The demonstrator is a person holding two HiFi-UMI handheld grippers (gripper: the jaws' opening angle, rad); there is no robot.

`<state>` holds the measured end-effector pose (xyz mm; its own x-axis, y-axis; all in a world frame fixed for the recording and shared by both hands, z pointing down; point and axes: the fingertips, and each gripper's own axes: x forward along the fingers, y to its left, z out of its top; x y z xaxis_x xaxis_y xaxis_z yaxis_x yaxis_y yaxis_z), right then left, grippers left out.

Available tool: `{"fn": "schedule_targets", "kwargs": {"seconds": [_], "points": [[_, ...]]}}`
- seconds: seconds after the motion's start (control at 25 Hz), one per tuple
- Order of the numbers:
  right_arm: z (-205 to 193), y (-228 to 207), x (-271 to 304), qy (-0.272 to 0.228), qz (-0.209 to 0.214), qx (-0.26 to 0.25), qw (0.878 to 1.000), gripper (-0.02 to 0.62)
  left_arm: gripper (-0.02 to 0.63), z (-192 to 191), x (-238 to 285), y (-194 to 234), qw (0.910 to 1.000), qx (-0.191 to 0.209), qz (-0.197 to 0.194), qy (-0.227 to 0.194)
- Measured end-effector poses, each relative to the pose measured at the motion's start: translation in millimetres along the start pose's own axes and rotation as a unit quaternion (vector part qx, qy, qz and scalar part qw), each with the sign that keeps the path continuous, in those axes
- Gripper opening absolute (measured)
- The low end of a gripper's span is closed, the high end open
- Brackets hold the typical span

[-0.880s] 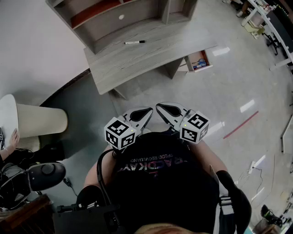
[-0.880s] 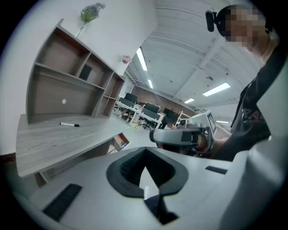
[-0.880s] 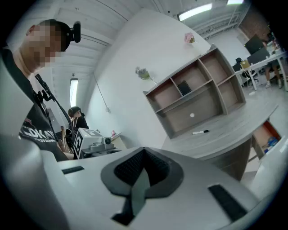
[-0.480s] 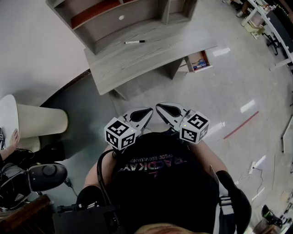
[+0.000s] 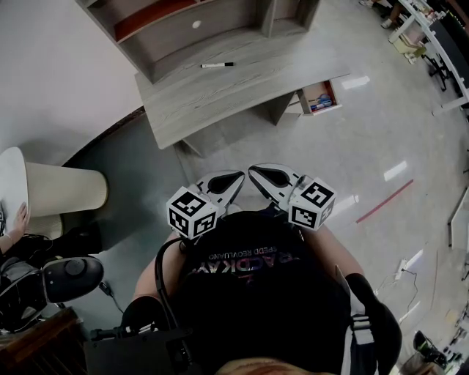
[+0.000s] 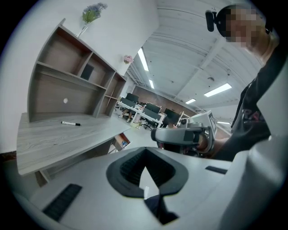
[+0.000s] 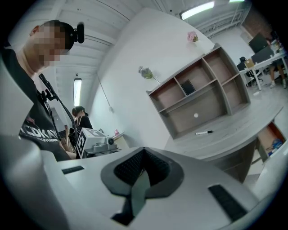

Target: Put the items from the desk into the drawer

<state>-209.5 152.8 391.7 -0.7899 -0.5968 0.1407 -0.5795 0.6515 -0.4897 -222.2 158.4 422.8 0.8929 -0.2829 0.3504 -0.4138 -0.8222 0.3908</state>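
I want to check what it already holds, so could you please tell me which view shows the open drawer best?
The head view: it looks down into the open drawer beside the desk. The left gripper view shows only a small glimpse under the desk edge; the right gripper view catches it at the picture's rim.

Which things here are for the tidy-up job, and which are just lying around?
For the job:
- marker lying on the desk
- open drawer
- left gripper and right gripper, both shut and empty

Just lying about:
- shelf unit on the desk
- flowers on top of it
- red line on the floor
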Motion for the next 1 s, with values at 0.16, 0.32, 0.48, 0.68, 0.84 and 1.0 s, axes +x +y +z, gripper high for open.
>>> {"fn": "schedule_targets", "kwargs": {"seconds": [0.16, 0.32, 0.48, 0.68, 0.84, 1.0], "points": [[1, -2, -2, 0.001, 0.002, 0.004, 1.0, 0.014, 0.011, 1, 1, -1, 1.0, -0.003, 0.001, -0.001], [4, -7, -4, 0.008, 0.004, 0.006, 1.0, 0.014, 0.011, 3, 3, -2, 0.9999, -0.01, 0.008, -0.005], [10, -14, -6, 0.017, 0.007, 0.005, 1.0, 0.014, 0.011, 7, 7, 1, 0.9995, -0.023, 0.016, -0.015], [17, -27, -12, 0.025, 0.017, 0.008, 0.999, 0.014, 0.011, 10, 20, 0, 0.9988, -0.036, 0.029, -0.017], [24, -43, -17, 0.035, 0.036, 0.015, 0.999, 0.014, 0.011, 15, 36, 2, 0.9973, -0.051, 0.049, -0.02], [33, -61, -23, 0.053, 0.062, 0.012, 0.997, 0.014, 0.011, 25, 56, 3, 0.9947, -0.065, 0.074, -0.03]]}}
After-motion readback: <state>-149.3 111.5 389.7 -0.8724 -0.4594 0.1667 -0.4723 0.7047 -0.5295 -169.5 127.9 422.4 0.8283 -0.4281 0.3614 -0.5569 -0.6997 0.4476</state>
